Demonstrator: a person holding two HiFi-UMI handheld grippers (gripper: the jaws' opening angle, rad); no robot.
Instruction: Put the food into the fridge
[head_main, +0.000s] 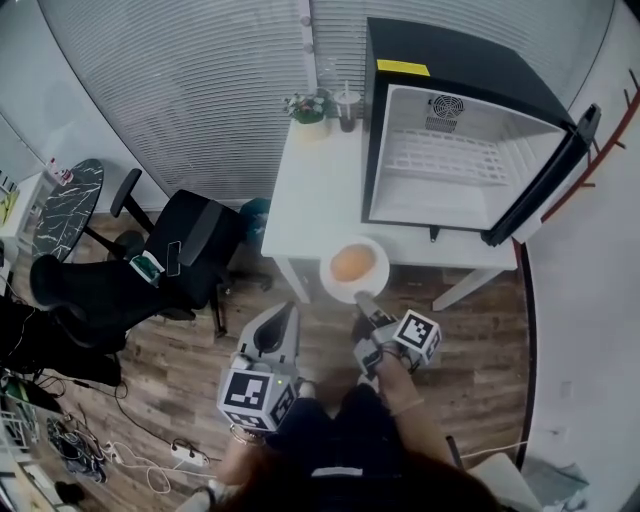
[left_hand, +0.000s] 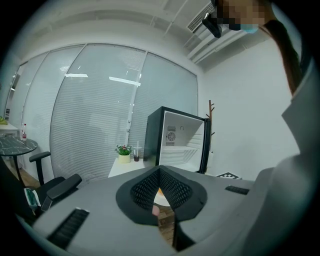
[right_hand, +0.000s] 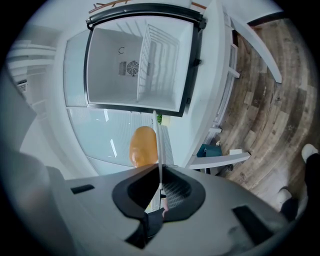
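The right claw (head_main: 363, 299) is pinching the rim of a white plate (head_main: 330, 278). In the right gripper view the plate (right_hand: 157, 140) shows edge-on, as a thin white line that goes in between the two pads of the claw (right_hand: 159, 169), and the pads press on it from both sides. On the plate lies the food (head_main: 352, 263), one round orange-brown piece like a bun. It is not in the fridge yet: the plate hangs at the front edge of the white surface (head_main: 315, 190), just before the fridge (head_main: 455, 65).

The fridge stands on the surface with its door (head_main: 545, 180) swung fully open to the right. The inside is white, with one wire shelf and a small fan at the back wall.

The left claw (head_main: 284, 312) is low at the left of the plate, apart from it. Its pads are pressed together at the tips and nothing is between them – this is clear in the left gripper view (left_hand: 160, 172).

At the far corner of the surface there are a small plant (head_main: 307, 108) and a cup (head_main: 347, 108) with a dark drink. A black chair (head_main: 175, 260) stands on the wooden floor (head_main: 480, 340) at the left.
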